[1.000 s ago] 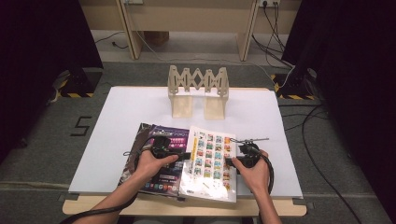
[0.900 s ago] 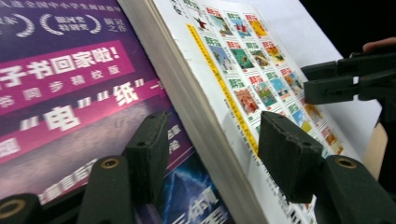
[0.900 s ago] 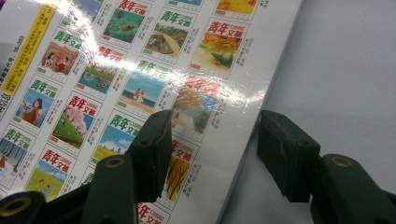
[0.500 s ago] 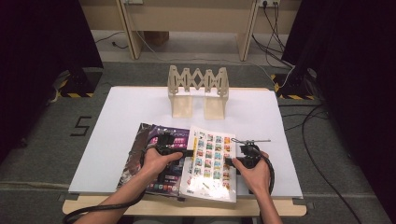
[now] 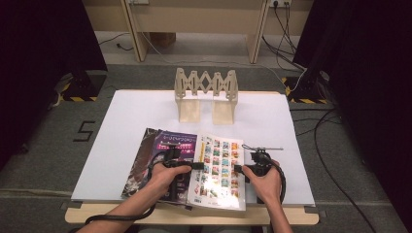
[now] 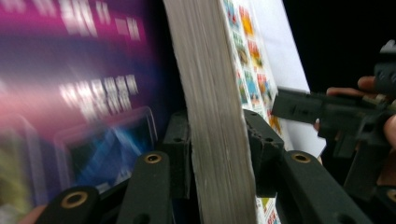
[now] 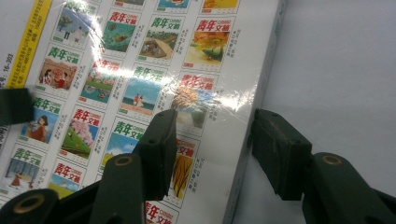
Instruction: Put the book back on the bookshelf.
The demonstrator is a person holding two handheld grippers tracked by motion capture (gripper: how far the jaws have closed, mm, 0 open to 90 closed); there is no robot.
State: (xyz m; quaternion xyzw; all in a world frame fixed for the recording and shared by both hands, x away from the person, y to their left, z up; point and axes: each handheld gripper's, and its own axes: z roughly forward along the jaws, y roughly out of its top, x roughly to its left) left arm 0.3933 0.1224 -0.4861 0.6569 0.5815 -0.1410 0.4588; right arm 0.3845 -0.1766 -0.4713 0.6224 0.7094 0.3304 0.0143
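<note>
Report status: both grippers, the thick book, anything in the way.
Left gripper jaws just closing, pads against thick book. Right gripper open, straddling its right edge. Purple magazine underneath; wooden rack well clear.

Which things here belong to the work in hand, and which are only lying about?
In the job:
- thick book with the picture-grid cover, edge between the left gripper jaws, which have just been closing
- right gripper, jaws astride its other edge

Lying about:
- purple magazine
- dark magazine beneath it
- wooden rack
</note>
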